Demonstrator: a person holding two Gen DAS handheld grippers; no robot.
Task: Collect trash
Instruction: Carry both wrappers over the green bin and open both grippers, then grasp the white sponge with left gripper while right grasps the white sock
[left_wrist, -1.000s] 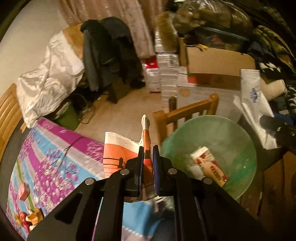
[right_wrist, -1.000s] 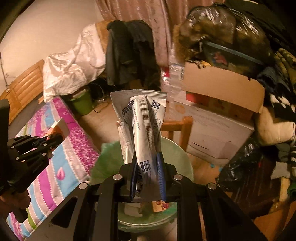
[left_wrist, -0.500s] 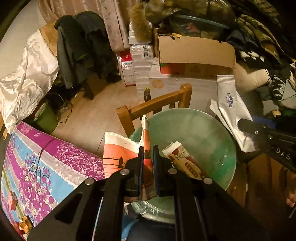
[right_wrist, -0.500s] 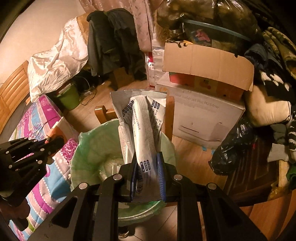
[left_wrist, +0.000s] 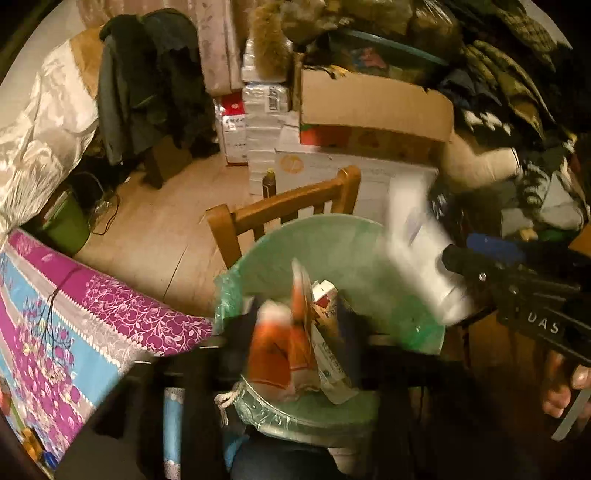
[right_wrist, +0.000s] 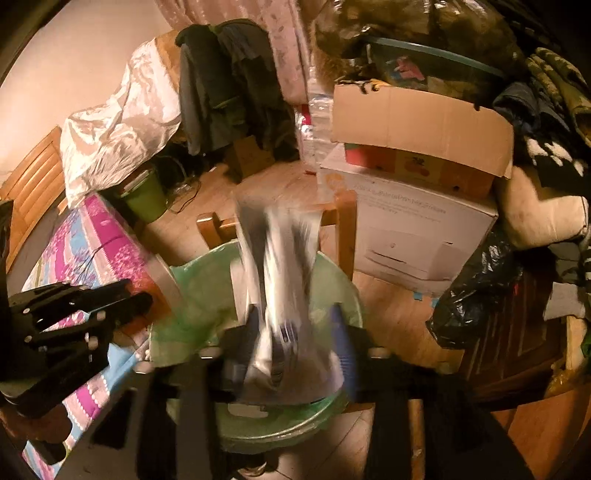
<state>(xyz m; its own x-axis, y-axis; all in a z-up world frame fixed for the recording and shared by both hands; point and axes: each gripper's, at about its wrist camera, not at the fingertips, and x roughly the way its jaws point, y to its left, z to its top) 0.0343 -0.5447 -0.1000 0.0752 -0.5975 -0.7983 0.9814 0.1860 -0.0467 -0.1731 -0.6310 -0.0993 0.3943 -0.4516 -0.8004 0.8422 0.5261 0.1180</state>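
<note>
Blurred, the orange packet (left_wrist: 275, 345) hangs crumpled over the bin (left_wrist: 343, 251).

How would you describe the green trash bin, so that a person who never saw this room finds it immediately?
Find the wooden chair standing before the stacked cardboard boxes. The bin sits directly in front of it, beside the bed with the purple and blue floral cover. It is round, lined with a pale green plastic bag, already holds a wrapper, and is much larger than the small green bucket nearer the wall.
</note>
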